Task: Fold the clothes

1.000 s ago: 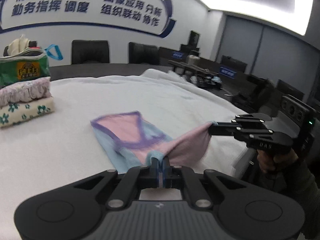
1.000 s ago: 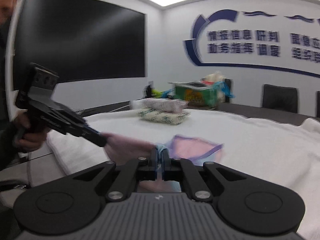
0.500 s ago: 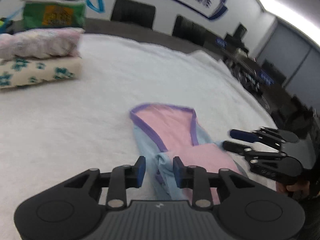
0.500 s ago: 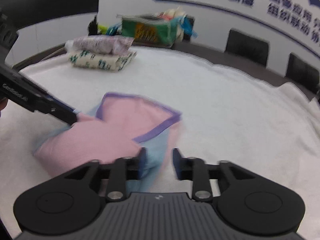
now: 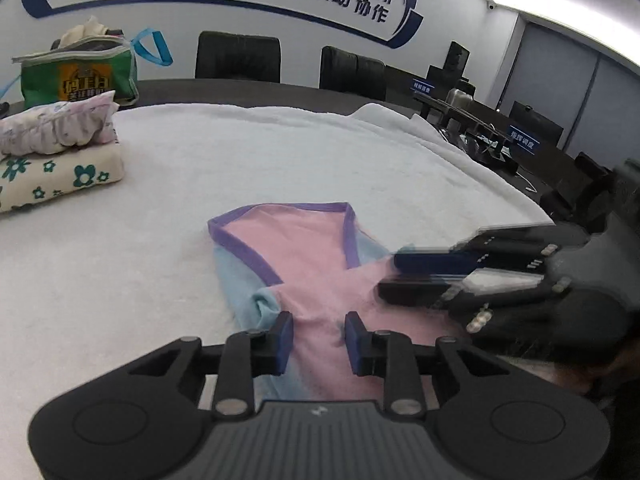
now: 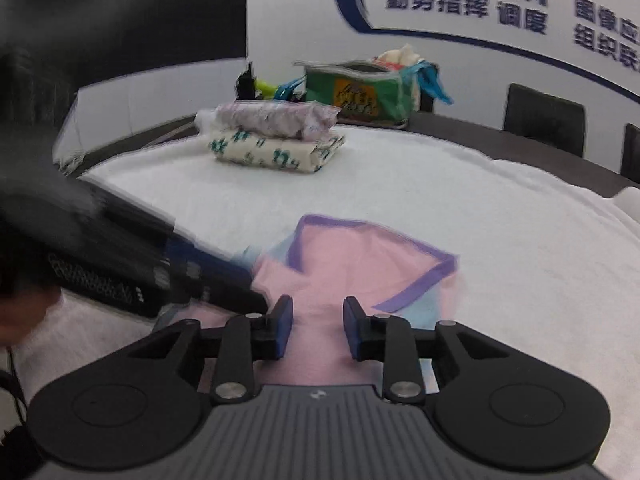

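White wall (image 5: 280, 32) with blue lettering; black chairs (image 5: 238, 58) behind; dark, perhaps screen-like panel (image 6: 120, 12) at left.

Garment (image 5: 316, 264) pink, purple trim, light-blue edges; green bag (image 5: 78, 76)

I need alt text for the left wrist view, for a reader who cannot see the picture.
The open left gripper hovers over a pink and light blue garment with purple trim, lying on a white towel-covered table. The right gripper, blurred, reaches in from the right, also open. At far left sit two folded clothes stacked and a green bag.
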### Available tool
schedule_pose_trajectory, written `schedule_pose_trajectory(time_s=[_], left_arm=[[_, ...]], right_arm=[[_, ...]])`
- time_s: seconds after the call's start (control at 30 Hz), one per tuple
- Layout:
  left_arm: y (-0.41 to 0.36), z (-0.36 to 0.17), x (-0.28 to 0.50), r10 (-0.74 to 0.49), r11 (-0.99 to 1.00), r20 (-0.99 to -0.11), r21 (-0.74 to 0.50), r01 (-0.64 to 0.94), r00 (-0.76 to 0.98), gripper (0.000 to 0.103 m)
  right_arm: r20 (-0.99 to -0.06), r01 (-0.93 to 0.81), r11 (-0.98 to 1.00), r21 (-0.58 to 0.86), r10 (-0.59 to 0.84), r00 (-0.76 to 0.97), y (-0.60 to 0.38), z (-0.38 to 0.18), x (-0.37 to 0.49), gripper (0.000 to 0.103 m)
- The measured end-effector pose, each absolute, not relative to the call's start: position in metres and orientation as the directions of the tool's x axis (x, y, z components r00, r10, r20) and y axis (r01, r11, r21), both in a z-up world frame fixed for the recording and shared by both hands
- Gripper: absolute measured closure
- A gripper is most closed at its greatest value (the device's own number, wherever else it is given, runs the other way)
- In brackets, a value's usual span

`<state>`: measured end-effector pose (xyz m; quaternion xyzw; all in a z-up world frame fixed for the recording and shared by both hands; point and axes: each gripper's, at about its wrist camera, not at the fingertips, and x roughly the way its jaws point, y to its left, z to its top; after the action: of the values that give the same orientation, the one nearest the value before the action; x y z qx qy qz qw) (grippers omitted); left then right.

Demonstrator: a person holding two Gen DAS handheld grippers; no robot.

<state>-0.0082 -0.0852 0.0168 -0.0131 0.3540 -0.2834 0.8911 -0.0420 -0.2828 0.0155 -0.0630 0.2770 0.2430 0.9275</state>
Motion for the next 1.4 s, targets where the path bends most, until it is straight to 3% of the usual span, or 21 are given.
schedule_pose_trajectory(time_s=[0.27, 0.37, 0.43, 0.6, 0.7, 0.8, 0.83, 0.9, 0.97, 1.03, 1.17, 1.3, 1.4], left_arm=[[-0.091, 0.015, -0.018, -0.497, 0.839, -0.629, -0.173, 0.515, 0.598, 0.077], [-0.080, 0.035, -0.021, -0.506, 0.844, -0.584, -0.184, 0.504, 0.634, 0.077], [-0.079, 0.043, -0.019, -0.485, 0.855, -0.567, -0.151, 0.496, 0.665, 0.075], [-0.071, 0.034, -0.007, -0.445, 0.883, -0.620, -0.181, 0.434, 0.646, 0.074], [-0.063, 0.033, 0.002, -0.426, 0.897, -0.636, -0.206, 0.391, 0.643, 0.075], [-0.058, 0.053, 0.034, -0.424, 0.902, -0.628, -0.230, 0.365, 0.653, 0.058], [-0.060, 0.057, 0.048, -0.430, 0.899, -0.639, -0.236, 0.369, 0.638, 0.048], [-0.070, 0.054, 0.079, -0.429, 0.898, -0.682, -0.252, 0.361, 0.592, 0.048], [-0.082, 0.043, 0.101, -0.354, 0.927, -0.736, -0.194, 0.320, 0.577, 0.054], [-0.088, 0.037, 0.109, -0.281, 0.951, -0.738, -0.125, 0.285, 0.613, 0.061], [-0.084, 0.024, 0.111, -0.347, 0.928, -0.738, -0.181, 0.325, 0.579, 0.101], [-0.071, 0.028, 0.092, -0.354, 0.930, -0.694, -0.192, 0.313, 0.627, 0.102], [-0.053, 0.053, 0.055, -0.441, 0.897, -0.599, -0.270, 0.350, 0.669, 0.102]], right_arm=[[-0.580, -0.444, 0.892, 0.091, 0.410, 0.704, -0.303, -0.001, -0.039, 0.079], [-0.556, -0.436, 0.898, 0.059, 0.392, 0.733, -0.301, 0.013, -0.045, 0.078], [-0.534, -0.465, 0.884, 0.039, 0.412, 0.738, -0.298, 0.018, -0.050, 0.075], [-0.604, -0.466, 0.882, 0.067, 0.407, 0.685, -0.294, 0.004, -0.037, 0.068], [-0.552, -0.418, 0.908, 0.032, 0.365, 0.750, -0.305, 0.022, -0.044, 0.058], [-0.534, -0.374, 0.927, 0.028, 0.330, 0.778, -0.322, 0.034, -0.025, 0.058], [-0.542, -0.369, 0.929, 0.044, 0.332, 0.772, -0.325, 0.035, -0.011, 0.058], [-0.570, -0.360, 0.927, 0.106, 0.353, 0.742, -0.332, 0.033, 0.026, 0.058], [-0.611, -0.342, 0.928, 0.147, 0.357, 0.707, -0.336, 0.026, 0.058, 0.059], [-0.649, -0.329, 0.928, 0.176, 0.361, 0.670, -0.337, 0.018, 0.085, 0.068], [-0.684, -0.362, 0.908, 0.209, 0.400, 0.610, -0.336, 0.002, 0.099, 0.094], [-0.648, -0.404, 0.901, 0.158, 0.404, 0.646, -0.341, 0.009, 0.077, 0.099], [-0.572, -0.450, 0.885, 0.118, 0.431, 0.698, -0.349, 0.026, 0.044, 0.099]])
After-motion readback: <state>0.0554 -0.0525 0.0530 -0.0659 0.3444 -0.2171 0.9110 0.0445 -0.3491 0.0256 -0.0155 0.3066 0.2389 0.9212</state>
